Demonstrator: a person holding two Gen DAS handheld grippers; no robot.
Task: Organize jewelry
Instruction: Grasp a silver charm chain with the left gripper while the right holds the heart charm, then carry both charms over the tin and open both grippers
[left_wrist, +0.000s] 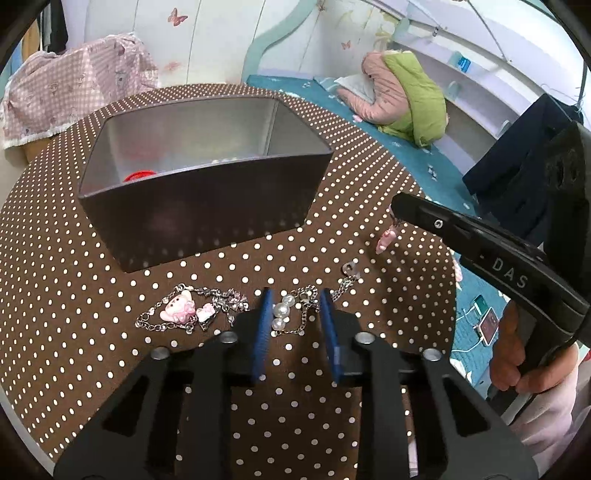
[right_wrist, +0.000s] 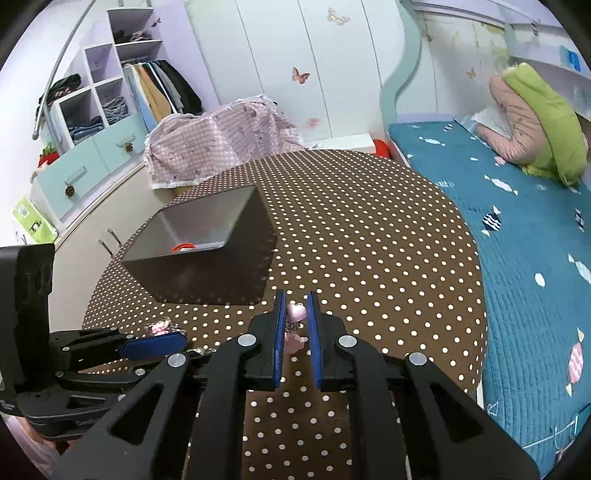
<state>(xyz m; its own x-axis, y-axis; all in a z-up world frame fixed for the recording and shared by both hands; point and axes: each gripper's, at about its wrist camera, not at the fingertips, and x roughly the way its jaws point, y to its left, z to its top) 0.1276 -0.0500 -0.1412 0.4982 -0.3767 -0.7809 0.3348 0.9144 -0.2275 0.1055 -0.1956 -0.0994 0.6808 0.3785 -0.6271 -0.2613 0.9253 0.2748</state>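
Observation:
A dark metal box (left_wrist: 207, 177) with a silver inside stands on the polka-dot table (left_wrist: 369, 155); a red ring (left_wrist: 139, 175) and some pearls lie in it. My left gripper (left_wrist: 295, 301) is open, low over a pearl-and-chain bracelet (left_wrist: 280, 314) that lies between its blue pads. A pink kitty charm bracelet (left_wrist: 181, 310) lies to its left. My right gripper (right_wrist: 295, 299) is shut on a pink heart charm piece (right_wrist: 295, 312), whose pink drop (left_wrist: 386, 240) hangs below its tip above the table. The box also shows in the right wrist view (right_wrist: 207, 254).
A bed with a teal cover (right_wrist: 517, 240) runs along the table's right side, with a green and pink quilt (right_wrist: 535, 122). A pink checked cloth (right_wrist: 221, 140) covers something behind the table. Phones (left_wrist: 487, 321) lie on the bed.

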